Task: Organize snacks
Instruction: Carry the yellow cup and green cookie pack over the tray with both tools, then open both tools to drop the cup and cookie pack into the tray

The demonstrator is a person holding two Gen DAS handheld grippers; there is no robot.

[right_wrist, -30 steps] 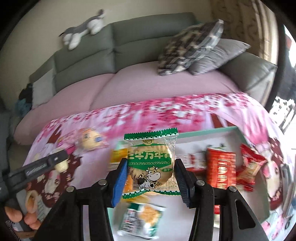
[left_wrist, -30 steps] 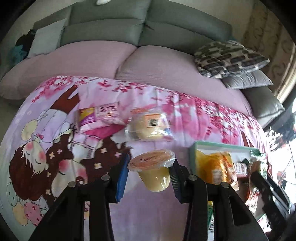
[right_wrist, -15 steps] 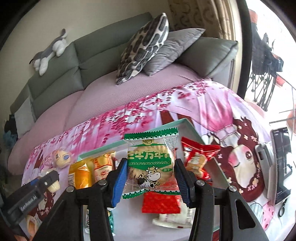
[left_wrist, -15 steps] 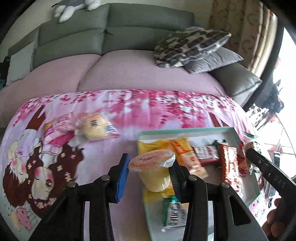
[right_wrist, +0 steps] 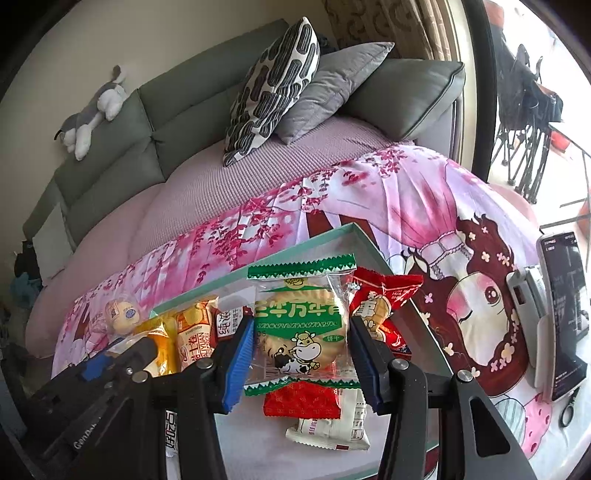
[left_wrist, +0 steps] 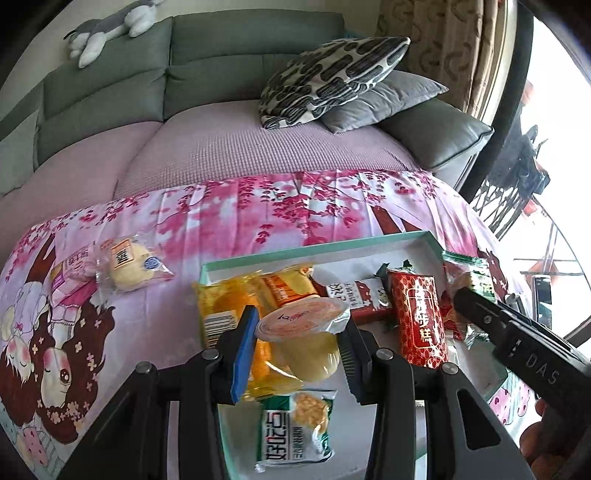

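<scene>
Left tongs (left_wrist: 299,345) pinch jelly cup (left_wrist: 304,338); right tongs (right_wrist: 301,356) pinch biscuit pack (right_wrist: 301,325), both over tray (left_wrist: 314,253). Risk: crowded tray, so released items may slide off the pile.

A home living room.
Grey sofa (left_wrist: 240,55) at twelve o'clock with cushions (left_wrist: 332,77), plush toy (left_wrist: 110,26), curtains (left_wrist: 443,48), cartoon-print cloth (left_wrist: 258,206).

Both tools are black plastic. The left gripper (left_wrist: 298,349) has blue ribbed pads and round silver screws on its finger arms; so has the right gripper (right_wrist: 299,354). White letters mark the bodies, possibly "DAS" on the right one.
</scene>
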